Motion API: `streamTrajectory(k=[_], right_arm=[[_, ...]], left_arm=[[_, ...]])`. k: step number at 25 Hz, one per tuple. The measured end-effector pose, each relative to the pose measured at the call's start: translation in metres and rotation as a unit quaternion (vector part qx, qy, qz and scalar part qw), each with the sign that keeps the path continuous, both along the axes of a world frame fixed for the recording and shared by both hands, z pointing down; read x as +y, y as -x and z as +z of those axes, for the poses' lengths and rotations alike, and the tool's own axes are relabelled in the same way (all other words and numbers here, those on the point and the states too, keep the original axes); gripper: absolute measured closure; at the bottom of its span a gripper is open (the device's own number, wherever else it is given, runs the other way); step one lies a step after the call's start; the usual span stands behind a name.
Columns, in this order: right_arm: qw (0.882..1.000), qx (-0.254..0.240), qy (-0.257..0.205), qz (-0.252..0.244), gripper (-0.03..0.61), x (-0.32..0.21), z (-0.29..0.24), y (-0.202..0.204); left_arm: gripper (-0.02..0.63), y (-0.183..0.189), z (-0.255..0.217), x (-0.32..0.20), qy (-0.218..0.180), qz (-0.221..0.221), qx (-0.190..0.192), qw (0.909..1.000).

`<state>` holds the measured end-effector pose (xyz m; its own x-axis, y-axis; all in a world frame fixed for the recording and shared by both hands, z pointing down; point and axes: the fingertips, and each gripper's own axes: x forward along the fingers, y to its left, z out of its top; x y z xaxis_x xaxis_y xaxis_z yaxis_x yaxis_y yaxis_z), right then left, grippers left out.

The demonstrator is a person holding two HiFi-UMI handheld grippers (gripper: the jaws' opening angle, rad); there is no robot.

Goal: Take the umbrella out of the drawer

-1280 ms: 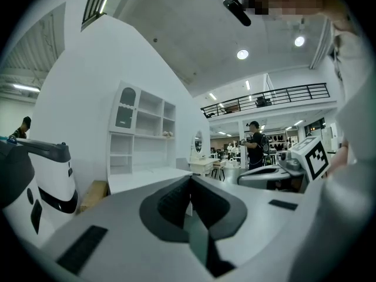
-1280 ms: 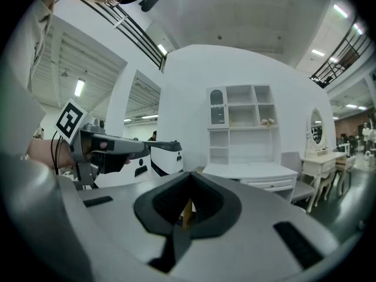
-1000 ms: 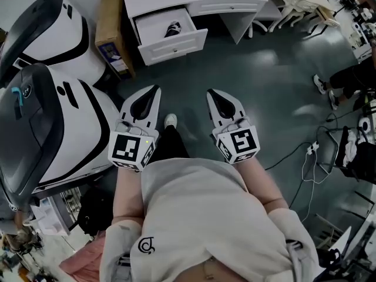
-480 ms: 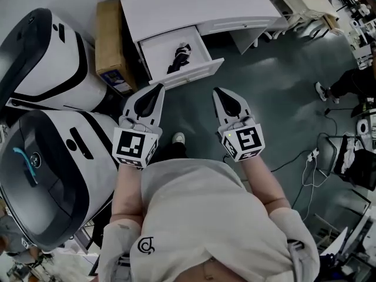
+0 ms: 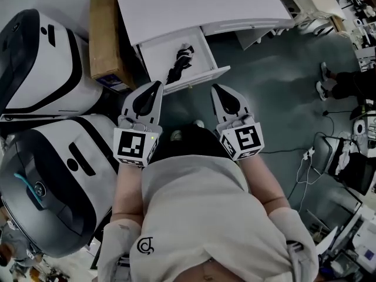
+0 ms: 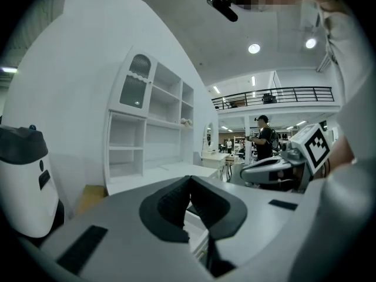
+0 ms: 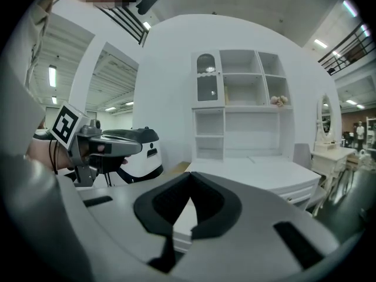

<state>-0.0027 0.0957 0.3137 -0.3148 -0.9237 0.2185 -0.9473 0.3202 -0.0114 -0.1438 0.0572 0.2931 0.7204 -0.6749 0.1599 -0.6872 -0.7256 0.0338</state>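
A folded black umbrella (image 5: 178, 64) lies lengthwise in the open white drawer (image 5: 200, 75) of a white desk (image 5: 194, 7). In the head view my left gripper (image 5: 157, 85) points at the drawer's front left corner, just short of it. My right gripper (image 5: 214, 88) is held beside it, a little right of the drawer front. Both are shut with nothing between their jaws. The left gripper view shows its tips (image 6: 189, 178) meeting, with the desk top beyond. In the right gripper view the tips (image 7: 191, 188) also meet.
A brown cardboard box (image 5: 104, 34) stands left of the desk. Two large white and black machines (image 5: 41, 57) (image 5: 56, 175) crowd the left side. Cables (image 5: 305, 157) lie on the grey floor at right, near another person's legs (image 5: 346, 81).
The person has walked toward the desk, both grippers moving with them. The drawer and umbrella now lie much closer to the gripper tips. Both grippers stay shut.
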Motion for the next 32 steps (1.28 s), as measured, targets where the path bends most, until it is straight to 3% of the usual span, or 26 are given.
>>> streamTrajectory(k=[5,15,24,32], right_arm=[[1.000,-0.007,0.013,-0.015,0.572,-0.048,0.015,-0.020],[0.995,-0.008,0.049,-0.092,0.572,-0.153,0.051,-0.061],[0.981,0.010,0.075,-0.176,0.572,-0.206,0.109,-0.090],[0.971,0.004,0.114,-0.208,0.572,-0.235,0.167,-0.098]], left_arm=[[0.601,-0.017,0.025,-0.036,0.029,-0.015,-0.015,0.9993],[0.601,-0.072,0.097,-0.118,0.109,-0.050,-0.051,0.9915],[0.600,-0.100,0.204,-0.169,0.203,-0.085,-0.055,0.9739],[0.542,-0.121,0.296,-0.185,0.272,-0.061,-0.137,0.9507]])
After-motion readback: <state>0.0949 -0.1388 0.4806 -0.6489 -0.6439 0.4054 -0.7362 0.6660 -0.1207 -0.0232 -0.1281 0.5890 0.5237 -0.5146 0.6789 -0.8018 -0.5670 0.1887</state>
